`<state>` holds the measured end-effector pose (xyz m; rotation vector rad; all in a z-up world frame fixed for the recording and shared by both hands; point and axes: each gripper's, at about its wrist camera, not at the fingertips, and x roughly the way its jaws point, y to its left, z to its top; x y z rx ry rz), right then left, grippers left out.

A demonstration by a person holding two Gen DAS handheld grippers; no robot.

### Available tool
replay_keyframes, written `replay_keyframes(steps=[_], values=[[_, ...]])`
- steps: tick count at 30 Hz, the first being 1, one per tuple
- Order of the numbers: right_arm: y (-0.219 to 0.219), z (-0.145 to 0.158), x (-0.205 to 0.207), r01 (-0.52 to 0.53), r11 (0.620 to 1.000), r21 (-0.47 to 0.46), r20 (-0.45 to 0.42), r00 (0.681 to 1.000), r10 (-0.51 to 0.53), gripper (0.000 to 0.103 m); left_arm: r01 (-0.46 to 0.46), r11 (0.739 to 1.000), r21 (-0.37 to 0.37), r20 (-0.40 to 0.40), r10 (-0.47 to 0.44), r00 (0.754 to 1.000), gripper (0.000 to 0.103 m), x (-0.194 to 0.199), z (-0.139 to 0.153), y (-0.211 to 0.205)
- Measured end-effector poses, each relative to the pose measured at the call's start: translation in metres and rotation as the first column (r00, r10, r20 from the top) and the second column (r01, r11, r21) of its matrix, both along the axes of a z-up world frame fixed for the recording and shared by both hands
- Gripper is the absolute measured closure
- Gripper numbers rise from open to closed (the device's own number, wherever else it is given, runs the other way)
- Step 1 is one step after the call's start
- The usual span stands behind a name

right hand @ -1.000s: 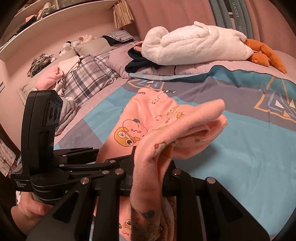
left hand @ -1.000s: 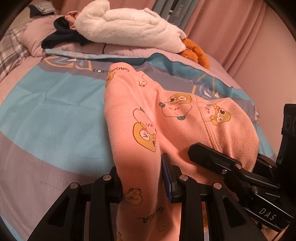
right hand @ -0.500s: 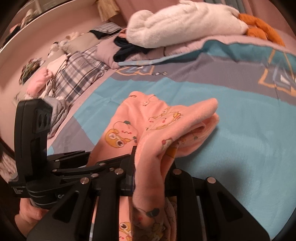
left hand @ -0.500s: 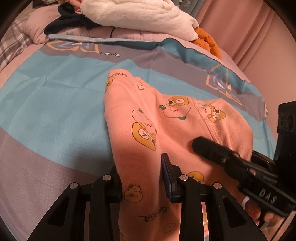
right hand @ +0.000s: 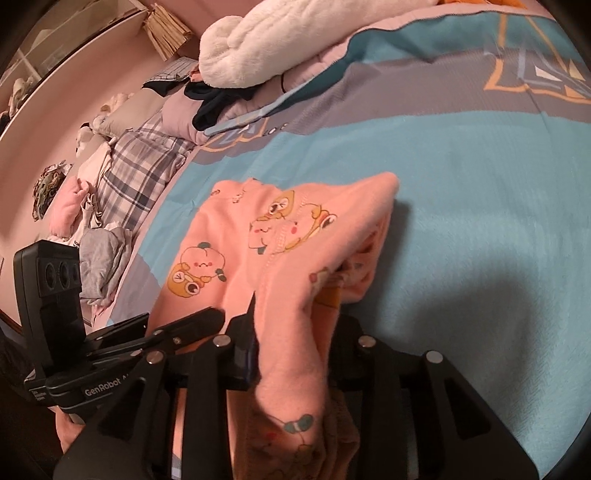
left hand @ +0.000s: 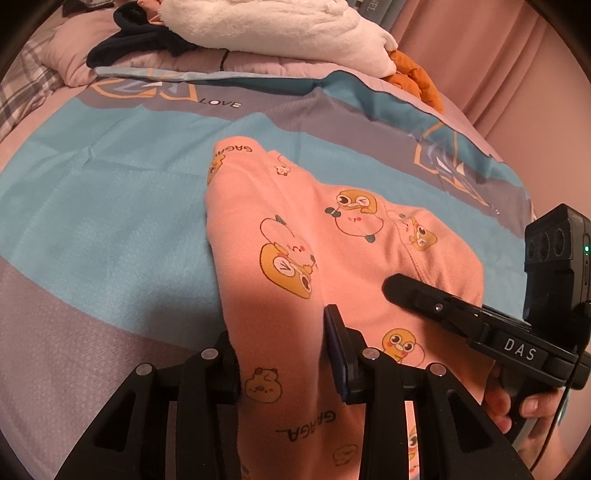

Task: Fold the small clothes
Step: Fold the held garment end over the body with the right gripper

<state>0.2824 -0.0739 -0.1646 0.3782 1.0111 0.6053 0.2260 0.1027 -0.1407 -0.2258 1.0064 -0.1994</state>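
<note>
While a pink child's garment printed with yellow cartoon animals (left hand: 332,258) lies folded on the blue band of the blue-and-grey bedspread (left hand: 92,221), toward its near edge, both handheld grippers hold the cloth's near end. The left gripper (left hand: 282,354) has fabric between its fingers, its jaws just easing apart; whether the pads still pinch cannot be told. The right gripper (right hand: 291,343) has also just been opening, a thick bunched fold of the garment standing between its jaws and draping over them. At the bedspread's far edge rest a white plush blanket (left hand: 277,33), a dark navy garment (left hand: 136,40) and an orange soft toy (left hand: 417,77).
</note>
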Motion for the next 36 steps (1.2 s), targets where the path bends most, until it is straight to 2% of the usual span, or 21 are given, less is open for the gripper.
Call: replay_keyframes(steps=[7,13,23,36], values=[[-0.001,0.001,0.001,-0.004,1.000,-0.019,0.000,1.000,0.004,0.073,-0.005,1.000,0.019,0.001,0.005,1.000,0.060,0.000,0.000,0.002],[0.005,0.006,0.001,-0.020,0.994,-0.110,0.022,0.999,0.022,0.071,-0.011,0.999,0.040,0.007,0.011,1.000,0.052,-0.001,-0.001,0.002],[0.012,0.013,-0.002,-0.019,0.976,-0.219,0.076,0.996,0.036,0.068,-0.018,0.999,0.050,0.006,0.018,1.000,0.044,-0.004,-0.002,0.006],[0.003,0.013,-0.004,0.014,0.980,-0.199,0.063,0.998,-0.002,0.060,-0.027,0.998,0.058,0.001,0.027,1.000,0.038,-0.015,-0.001,0.010]])
